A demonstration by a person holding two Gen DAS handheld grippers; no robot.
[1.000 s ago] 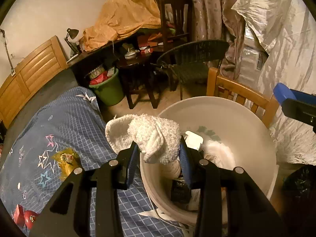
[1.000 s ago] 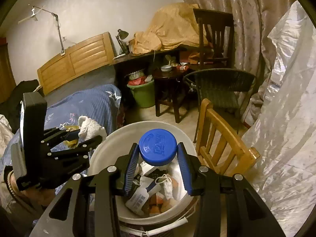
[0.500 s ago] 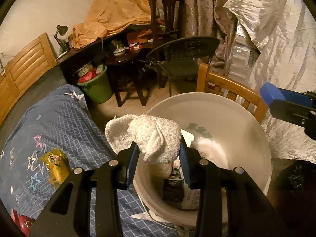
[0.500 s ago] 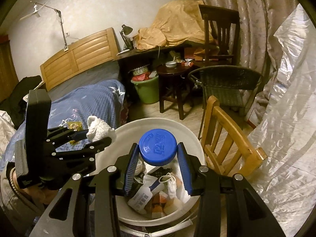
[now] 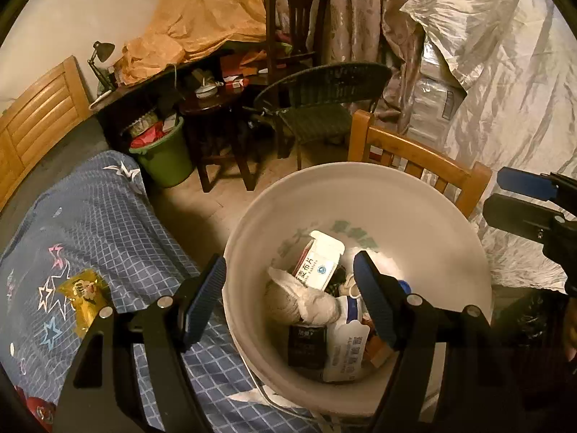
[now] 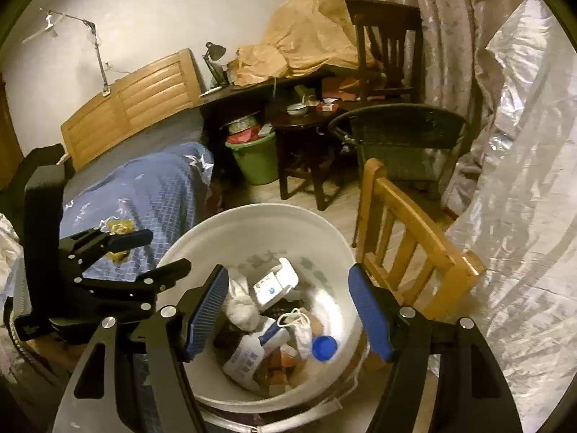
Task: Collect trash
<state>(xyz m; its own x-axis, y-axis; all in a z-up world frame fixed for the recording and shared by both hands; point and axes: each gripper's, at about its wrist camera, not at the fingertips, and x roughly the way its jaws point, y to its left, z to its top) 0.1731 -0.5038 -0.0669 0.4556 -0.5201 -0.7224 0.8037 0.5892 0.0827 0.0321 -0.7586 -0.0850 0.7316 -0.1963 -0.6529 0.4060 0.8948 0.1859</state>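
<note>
Both tools, left tool (image 5: 290,301) and right tool (image 6: 288,312), have released; the towel (image 5: 306,301) and blue lid (image 6: 324,348) now lie in the bucket (image 5: 414,216), leaving the yellow wrapper (image 5: 84,294) on the bed (image 5: 90,216).

A lived-in bedroom of a home was observed: a bed (image 5: 90,223) with blue checked bedding and a wooden headboard (image 6: 133,101), curtains (image 6: 447,36), chairs (image 6: 404,238), and a cluttered tabletop (image 6: 252,88) bearing a lamp (image 6: 213,54).

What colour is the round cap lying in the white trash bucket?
Blue. The cap lies among the trash in the bucket, clearest in the right wrist view.
</note>
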